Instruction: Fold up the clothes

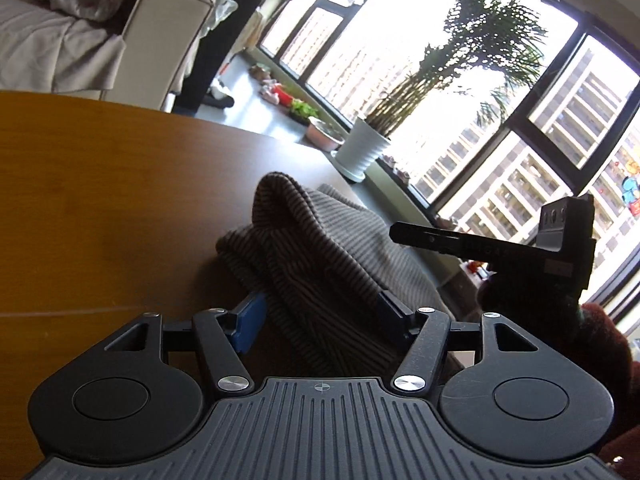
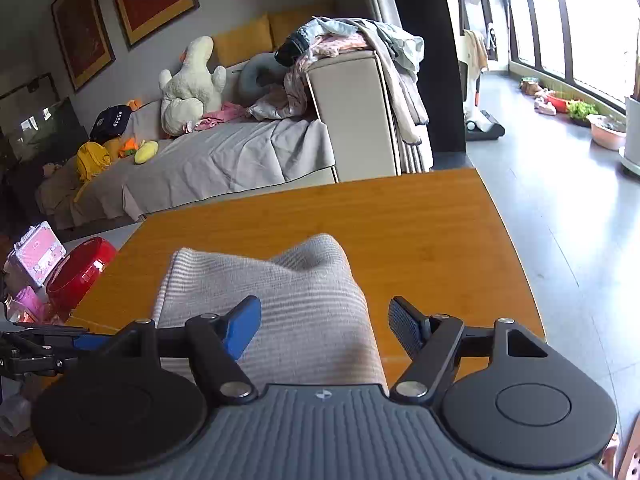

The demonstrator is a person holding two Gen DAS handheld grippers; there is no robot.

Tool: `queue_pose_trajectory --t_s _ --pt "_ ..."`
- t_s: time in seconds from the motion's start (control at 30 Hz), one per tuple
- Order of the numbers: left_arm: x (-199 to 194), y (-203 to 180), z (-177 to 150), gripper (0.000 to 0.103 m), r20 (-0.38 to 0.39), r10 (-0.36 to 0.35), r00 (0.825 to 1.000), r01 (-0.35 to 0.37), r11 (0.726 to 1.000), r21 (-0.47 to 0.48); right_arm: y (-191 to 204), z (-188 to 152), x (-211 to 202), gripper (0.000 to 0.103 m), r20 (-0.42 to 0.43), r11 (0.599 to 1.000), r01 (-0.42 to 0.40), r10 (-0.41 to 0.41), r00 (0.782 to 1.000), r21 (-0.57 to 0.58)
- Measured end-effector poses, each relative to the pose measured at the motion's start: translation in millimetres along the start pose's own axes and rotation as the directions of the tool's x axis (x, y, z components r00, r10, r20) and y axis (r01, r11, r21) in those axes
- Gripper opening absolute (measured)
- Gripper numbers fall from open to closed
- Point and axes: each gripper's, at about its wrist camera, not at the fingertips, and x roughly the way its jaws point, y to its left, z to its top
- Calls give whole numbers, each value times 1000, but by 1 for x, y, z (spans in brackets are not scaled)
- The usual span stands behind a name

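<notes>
A grey finely striped garment (image 1: 320, 248) lies bunched in a hump on the wooden table (image 1: 100, 200). In the left wrist view my left gripper (image 1: 322, 316) straddles the fabric, which fills the gap between the blue pad and the dark pad; the jaws stand apart and I see no pinch. In the right wrist view the garment (image 2: 280, 304) runs between the fingers of my right gripper (image 2: 324, 328), open, with a bare gap beside the dark pad (image 2: 404, 328). The right gripper also shows side-on (image 1: 460, 244) just right of the garment, held by a hand in a dark red sleeve (image 1: 600, 344).
The table's far edge (image 2: 360, 184) faces a grey sofa (image 2: 240, 152) piled with clothes and soft toys. A red bowl (image 2: 80, 268) and a pink case (image 2: 38, 252) sit off the table's left side. A white plant pot (image 1: 362, 148) stands by the window.
</notes>
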Motion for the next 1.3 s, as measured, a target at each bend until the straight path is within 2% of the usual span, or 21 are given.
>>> queue_pose_trajectory --t_s 0.07,0.13,0.17,0.23,0.3,0.37,0.43,0.53,0.6,0.63,0.7,0.73,0.8,0.87,0.97,1.03,1.1,1.17,1.2,1.27,1.3 --pt "1 -4 -6 54 -24 -37 999 38 999 4 -6 -13 -9 71 -11 999 5 -4 1000 35" --pt "11 -13 -13 46 -61 -71 996 72 997 30 -4 -23 -24 71 18 999 3 -4 1000 53" --pt "18 -19 -16 46 -78 -74 994 78 996 48 0 -26 -32 71 37 999 -10 8 999 45" --pt "30 -27 -21 45 -103 -69 992 77 994 78 21 -31 -51 71 64 996 -59 63 996 -66" --pt "41 -27 -25 45 -123 -71 990 80 994 70 47 -38 -62 74 31 973 -98 107 994 -209" --pt "46 -25 -24 44 -123 -79 989 86 995 46 69 -51 -62 77 -23 929 -81 78 997 -362" --pt "46 -24 -23 45 -115 -85 990 89 996 30 87 -66 -57 77 -52 862 -38 13 999 -506" --pt "27 -27 -20 46 -77 -63 995 67 996 53 100 -90 -42 78 14 752 103 -124 992 -651" --pt "10 -28 -16 47 -37 -32 999 35 996 83 106 -96 -36 76 76 718 156 -142 987 -678" --pt "3 -27 -14 47 -18 -21 1000 22 996 85 108 -94 -37 70 92 730 151 -121 988 -667" --pt "-10 -24 -10 47 16 -1 1000 0 997 83 106 -76 -46 25 86 805 87 -44 995 -587" --pt "-14 -24 -8 46 30 5 1000 -8 997 82 101 -63 -52 20 97 852 62 -13 995 -519" --pt "-15 -24 -6 41 44 5 999 -8 997 77 83 -38 -62 18 129 927 27 24 991 -375" --pt "-5 -27 -8 32 23 -25 999 23 997 73 64 -18 -66 15 152 969 9 30 988 -247" --pt "19 -39 -19 31 -40 -70 997 74 992 98 42 -3 -69 11 144 993 -56 70 987 -100" --pt "38 -48 -28 31 -95 -94 991 105 987 120 38 4 -74 9 141 986 -164 166 976 -26" --pt "57 -52 -37 31 -148 -117 982 134 985 112 46 7 -76 5 129 967 -252 254 959 -26" --pt "70 -54 -46 30 -174 -110 979 132 983 124 56 5 -66 5 79 955 -296 298 951 -27" --pt "74 -54 -50 29 -174 -105 979 129 982 136 61 0 -57 5 43 956 -288 290 956 -47" --pt "73 -55 -50 29 -175 -95 980 122 981 153 71 -11 -40 5 -9 970 -218 218 976 -107" --pt "70 -57 -49 29 -176 -87 981 117 979 166 70 -15 -35 5 -19 971 -209 208 978 -114"
